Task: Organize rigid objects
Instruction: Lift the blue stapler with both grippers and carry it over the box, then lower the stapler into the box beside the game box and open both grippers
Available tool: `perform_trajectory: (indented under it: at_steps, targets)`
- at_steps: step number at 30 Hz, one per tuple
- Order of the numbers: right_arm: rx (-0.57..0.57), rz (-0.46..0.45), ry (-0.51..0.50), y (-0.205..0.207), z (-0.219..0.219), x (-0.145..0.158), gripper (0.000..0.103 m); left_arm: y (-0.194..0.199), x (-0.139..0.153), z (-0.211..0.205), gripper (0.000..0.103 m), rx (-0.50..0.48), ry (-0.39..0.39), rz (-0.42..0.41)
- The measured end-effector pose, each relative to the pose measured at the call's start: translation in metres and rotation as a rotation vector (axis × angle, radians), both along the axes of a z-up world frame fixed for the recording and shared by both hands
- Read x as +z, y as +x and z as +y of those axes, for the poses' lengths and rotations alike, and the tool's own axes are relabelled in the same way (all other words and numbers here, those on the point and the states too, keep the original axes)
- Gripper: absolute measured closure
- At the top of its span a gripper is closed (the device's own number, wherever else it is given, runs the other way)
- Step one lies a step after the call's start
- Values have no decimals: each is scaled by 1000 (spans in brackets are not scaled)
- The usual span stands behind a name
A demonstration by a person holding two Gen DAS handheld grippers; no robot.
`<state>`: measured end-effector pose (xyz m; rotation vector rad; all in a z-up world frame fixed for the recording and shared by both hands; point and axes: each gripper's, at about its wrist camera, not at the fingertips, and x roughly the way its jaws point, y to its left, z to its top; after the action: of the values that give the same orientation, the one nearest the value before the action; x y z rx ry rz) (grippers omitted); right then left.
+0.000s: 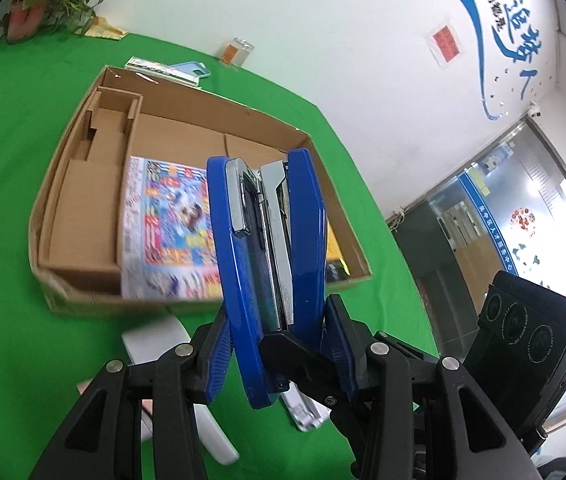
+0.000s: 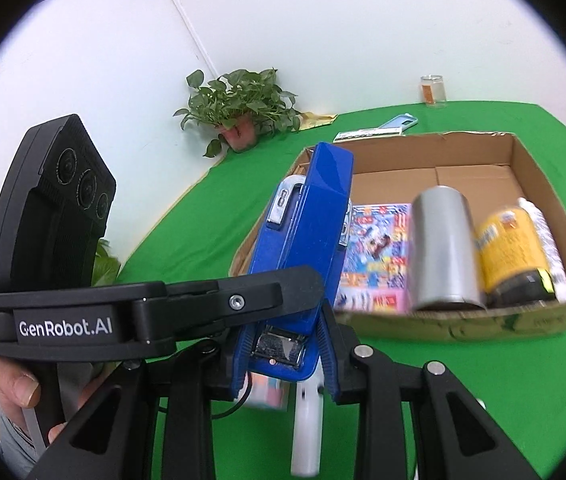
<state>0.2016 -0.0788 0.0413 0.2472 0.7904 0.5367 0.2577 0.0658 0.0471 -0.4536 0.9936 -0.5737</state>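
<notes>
a blue stapler [image 1: 267, 248], held jointly above the green tablecloth [image 1: 11, 168], in front of a cardboard box [image 1: 63, 184]. we see our left tongs [image 1: 275, 344] pinching the stapler across its two blue sides, the ribbed blue pads [image 1: 217, 354] pressed against it, its metal parts facing the camera. in the right wrist view, our right tongs [image 2: 285, 360] pinch the same stapler [image 2: 303, 232] at its lower end, pads tight on both sides; the black arm of the left tool crosses just in front. the stapler stands tilted, clear of the cloth and not yet inside the box [image 2: 543, 320]. in the box lie a colourful booklet [image 2: 375, 256], a silver can [image 2: 443, 252] and a yellow bottle [image 2: 511, 252]. a potted plant [image 2: 239, 108] and a glass jar [image 2: 432, 90] stand at the table's far edge. a hand [image 2: 23, 396] grips the left tool's handle.
</notes>
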Motion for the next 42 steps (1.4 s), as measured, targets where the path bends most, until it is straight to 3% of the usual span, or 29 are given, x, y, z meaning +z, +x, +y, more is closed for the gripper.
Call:
perform_trajectory:
  at_steps: [9, 17, 23, 29, 31, 42]
  targets:
    - [21, 97, 6, 69, 14, -33, 75, 84, -43, 23, 62, 18, -8, 115]
    - [18, 189, 41, 97, 17, -68, 75, 118, -84, 29, 62, 35, -11, 222]
    - [-4, 238, 37, 99, 19, -83, 75, 121, -93, 21, 60, 19, 90, 252]
    - [-4, 257, 23, 102, 25, -86, 75, 100, -64, 28, 48, 43, 129, 152]
    - [23, 258, 13, 99, 30, -86, 71, 90, -49, 36, 48, 57, 133, 104]
    - [54, 182, -66, 93, 46, -84, 74, 22, 23, 71, 48, 228, 235, -150]
